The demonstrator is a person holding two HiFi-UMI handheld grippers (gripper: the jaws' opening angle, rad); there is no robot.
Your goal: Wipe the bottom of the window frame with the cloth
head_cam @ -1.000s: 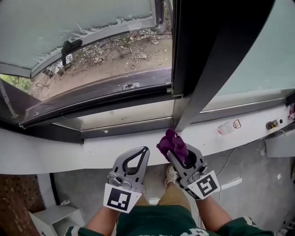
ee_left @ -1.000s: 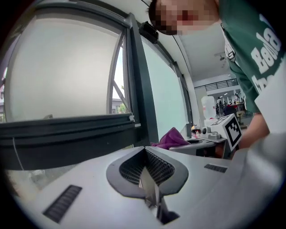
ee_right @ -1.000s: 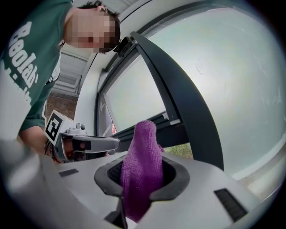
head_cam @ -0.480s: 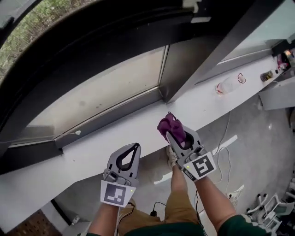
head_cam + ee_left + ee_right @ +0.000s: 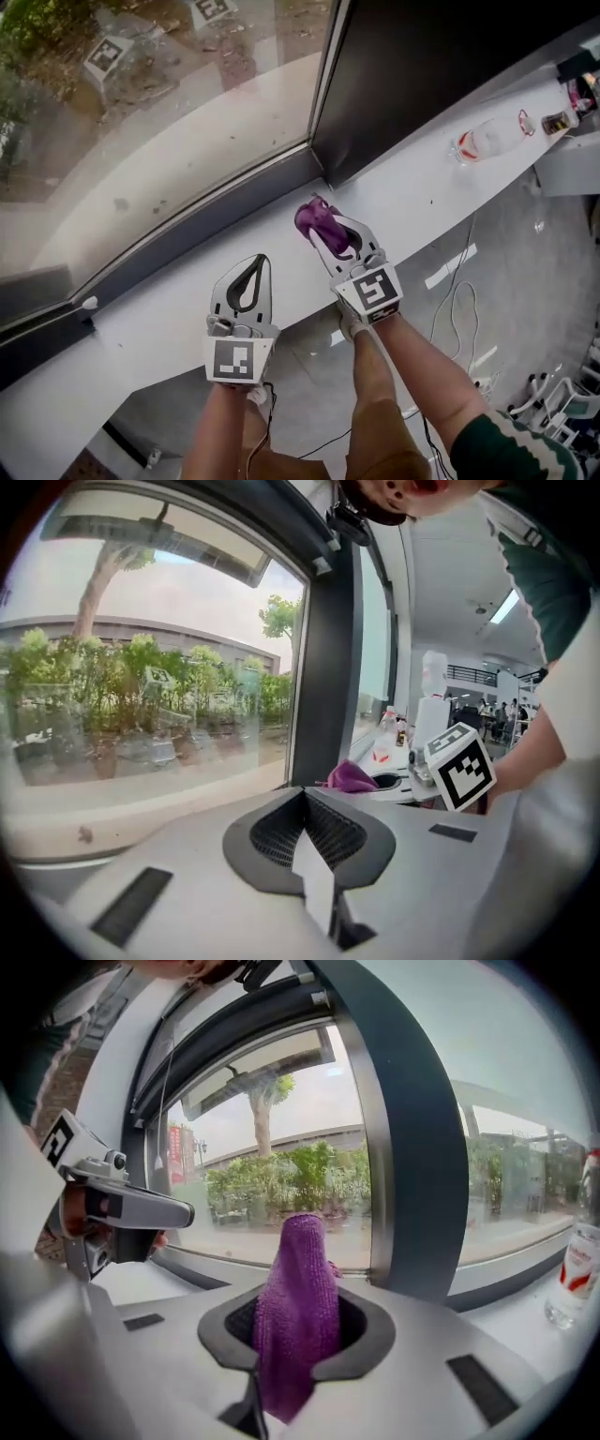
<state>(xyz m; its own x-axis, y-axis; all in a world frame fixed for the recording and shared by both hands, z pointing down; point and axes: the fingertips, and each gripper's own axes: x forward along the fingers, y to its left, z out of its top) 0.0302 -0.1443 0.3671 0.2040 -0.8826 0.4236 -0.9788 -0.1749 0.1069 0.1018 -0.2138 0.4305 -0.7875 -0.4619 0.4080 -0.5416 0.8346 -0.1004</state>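
Head cam steep down over sill (image 5: 422,197); both gripper cams low, close, facing window (image 5: 169,122)

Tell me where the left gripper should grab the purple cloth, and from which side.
Take the bunched free end of the cloth that sticks out beyond the tips of the right gripper; the rest is pinched between its jaws. Come from the left side with the left gripper, which sits beside it, shut and empty, so it would need to open first.
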